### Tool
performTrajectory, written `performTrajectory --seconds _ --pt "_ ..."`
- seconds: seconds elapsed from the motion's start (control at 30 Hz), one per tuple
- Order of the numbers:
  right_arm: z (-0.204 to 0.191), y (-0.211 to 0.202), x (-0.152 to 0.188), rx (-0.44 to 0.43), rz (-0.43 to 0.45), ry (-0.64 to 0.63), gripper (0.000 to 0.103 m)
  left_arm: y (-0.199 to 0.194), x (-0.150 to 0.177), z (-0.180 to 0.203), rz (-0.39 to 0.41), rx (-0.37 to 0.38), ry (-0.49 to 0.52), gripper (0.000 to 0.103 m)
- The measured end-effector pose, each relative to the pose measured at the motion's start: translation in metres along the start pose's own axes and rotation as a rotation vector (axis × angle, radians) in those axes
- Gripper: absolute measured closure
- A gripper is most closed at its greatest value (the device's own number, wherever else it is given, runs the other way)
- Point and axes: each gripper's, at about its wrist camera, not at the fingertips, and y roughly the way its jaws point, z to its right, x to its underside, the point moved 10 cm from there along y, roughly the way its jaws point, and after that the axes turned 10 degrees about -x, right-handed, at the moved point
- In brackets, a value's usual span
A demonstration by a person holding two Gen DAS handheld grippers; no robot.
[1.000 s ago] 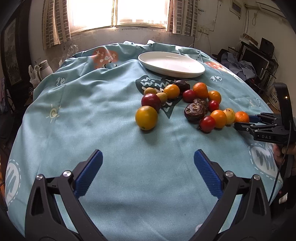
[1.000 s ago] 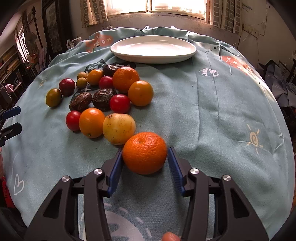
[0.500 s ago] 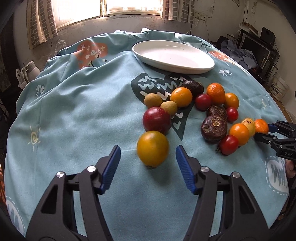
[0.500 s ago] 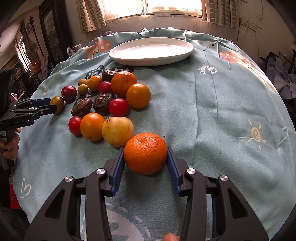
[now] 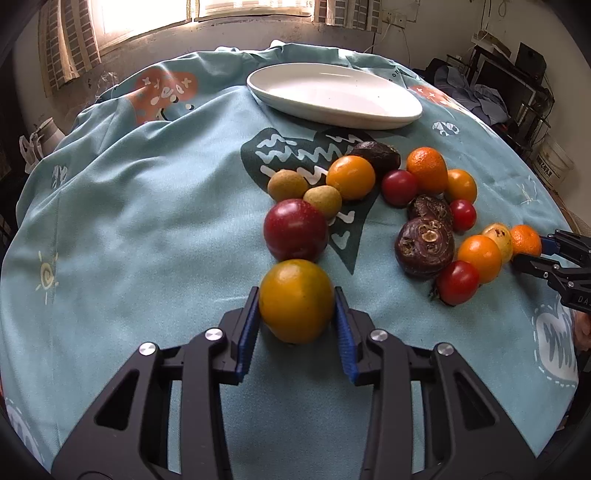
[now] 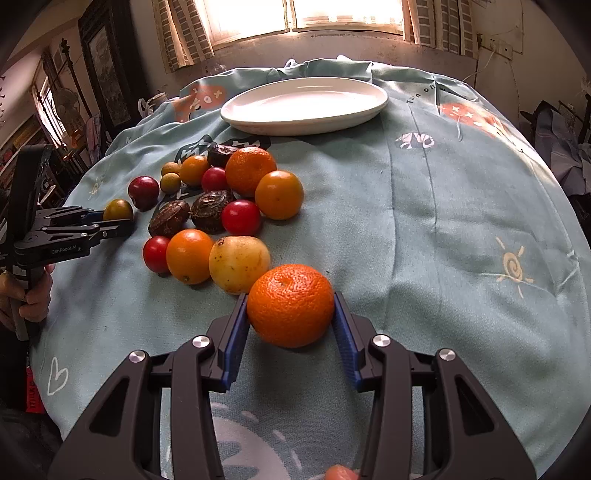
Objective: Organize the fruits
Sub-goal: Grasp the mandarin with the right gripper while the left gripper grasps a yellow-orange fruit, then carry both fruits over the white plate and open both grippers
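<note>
teal printed tablecloth (image 5: 147, 221) below bright window (image 6: 295, 14)

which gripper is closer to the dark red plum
Left. The left gripper grips the yellow-orange fruit right beside the dark red plum; the right gripper sits across the pile.

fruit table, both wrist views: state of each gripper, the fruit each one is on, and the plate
left gripper: jaws have just been closing, pads now against the yellow-orange fruit
yellow-orange fruit: gripped, resting on the cloth
right gripper: shut on the orange
orange: gripped, resting on the cloth
white plate: upright, nothing on it
loose fruit pile: lying on the cloth, not on the plate
</note>
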Motion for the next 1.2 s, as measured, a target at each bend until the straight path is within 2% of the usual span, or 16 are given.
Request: performTrajectory --seconds 0.1,0.17,0.33,0.43,0.5,0.63,0.83,0.87,0.9,0.93,1.07,1.13,1.2 --pt "-0.001 -0.010 -0.011 -0.037 0.034 0.019 0.059 -0.012 -0.006 -0.005 0.023 0.010 -0.008 0.065" --pt "0.000 -0.017 -0.028 -0.059 0.074 0.031 0.059 -0.024 -0.020 -0.008 0.051 0.043 -0.025 0.065" --pt "0.013 -0.011 -0.102 -0.062 0.179 0.032 0.059 -0.030 -0.092 0.000 0.134 0.086 -0.032 0.065" --pt "0.025 0.011 -0.149 -0.049 0.223 0.034 0.059 -0.009 -0.143 0.017 0.137 0.116 -0.022 0.065" --pt "0.033 0.033 -0.173 -0.037 0.222 0.038 0.059 0.013 -0.170 0.028 0.127 0.097 -0.015 0.065" --pt "0.042 0.072 -0.200 -0.041 0.191 0.027 0.059 0.056 -0.201 0.046 0.080 0.088 -0.006 0.065" --pt "0.041 0.108 -0.201 -0.056 0.130 0.015 0.058 0.095 -0.206 0.046 0.023 0.045 -0.008 0.063" --pt "0.040 0.109 -0.198 -0.056 0.119 0.013 0.051 0.096 -0.204 0.044 0.024 0.035 -0.010 0.059" --pt "0.039 0.107 -0.197 -0.059 0.118 0.014 0.042 0.093 -0.203 0.042 0.035 0.024 -0.015 0.037" --pt "0.038 0.101 -0.197 -0.061 0.131 0.018 0.039 0.087 -0.203 0.037 0.062 -0.003 -0.026 0.027" --pt "0.032 0.065 -0.191 -0.066 0.188 0.023 0.039 0.048 -0.184 0.031 0.130 0.013 -0.041 0.019" --pt "0.028 0.049 -0.179 -0.065 0.199 0.033 0.039 0.028 -0.165 0.026 0.156 0.006 -0.061 0.013" --pt "0.022 0.036 -0.160 -0.074 0.190 0.040 0.039 0.012 -0.143 0.025 0.155 0.017 -0.068 0.013"
